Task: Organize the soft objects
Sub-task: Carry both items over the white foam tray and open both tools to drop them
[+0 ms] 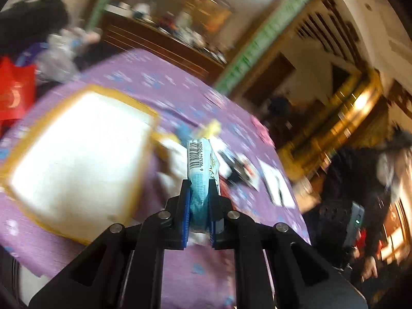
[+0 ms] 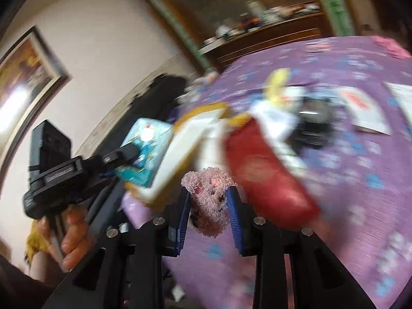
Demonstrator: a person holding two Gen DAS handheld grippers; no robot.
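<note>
Two tools are showing, one per hand, and each is carrying one soft thing above the purple-clothed surface (image 1: 180,87). The left tool (image 1: 200,188) is squeezing one pale blue tissue pack (image 1: 202,164) between its blue pads; the pack is standing on edge with its long axis running up and away from the tool, barcode end pointing outward. In the right wrist view the same pack (image 2: 144,149) is showing in the left tool (image 2: 128,152), off the surface's left edge. The right tool (image 2: 208,193) is gripping one pink fuzzy knitted piece (image 2: 208,200), its length hanging roughly downward between the pads. One white tray with a yellow rim (image 1: 77,154) is lying on the surface to the left. One red soft item (image 2: 267,177) is lying slantwise just beyond the pink piece. Motion blur is smearing the other things on the surface.
</note>
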